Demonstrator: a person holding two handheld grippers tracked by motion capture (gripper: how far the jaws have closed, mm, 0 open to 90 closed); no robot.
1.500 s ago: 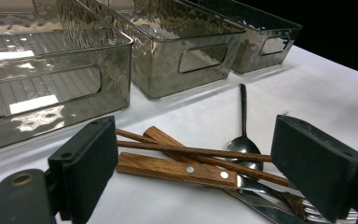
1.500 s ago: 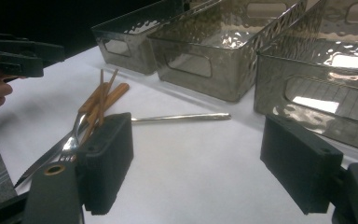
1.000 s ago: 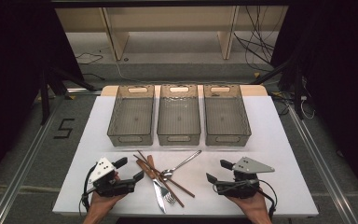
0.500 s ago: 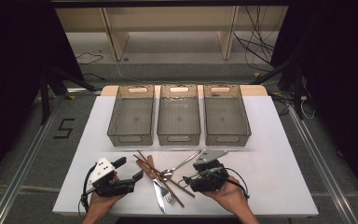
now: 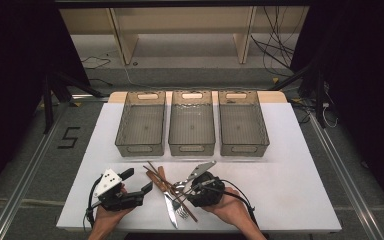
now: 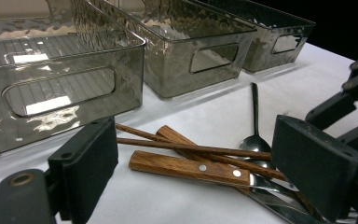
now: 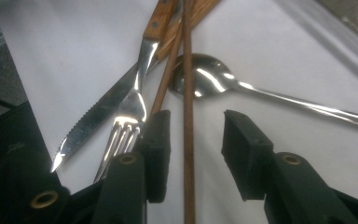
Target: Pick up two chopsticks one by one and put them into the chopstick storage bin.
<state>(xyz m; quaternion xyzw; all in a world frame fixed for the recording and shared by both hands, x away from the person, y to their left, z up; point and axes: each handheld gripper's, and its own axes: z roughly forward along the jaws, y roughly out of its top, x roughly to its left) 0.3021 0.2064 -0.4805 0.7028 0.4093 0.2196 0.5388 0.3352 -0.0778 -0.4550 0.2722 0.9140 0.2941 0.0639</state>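
A white table [image 5: 290,165] carries three grey bins [image 5: 192,122] and seemingly piled cutlery [image 5: 172,192].

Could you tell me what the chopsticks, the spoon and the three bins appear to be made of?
The chopsticks look like dark, matte wood with faint grain. The spoon looks like polished metal, likely steel, with mirror-bright highlights. The bins seem to be smoky translucent plastic: glossy, rippled walls you can see through.
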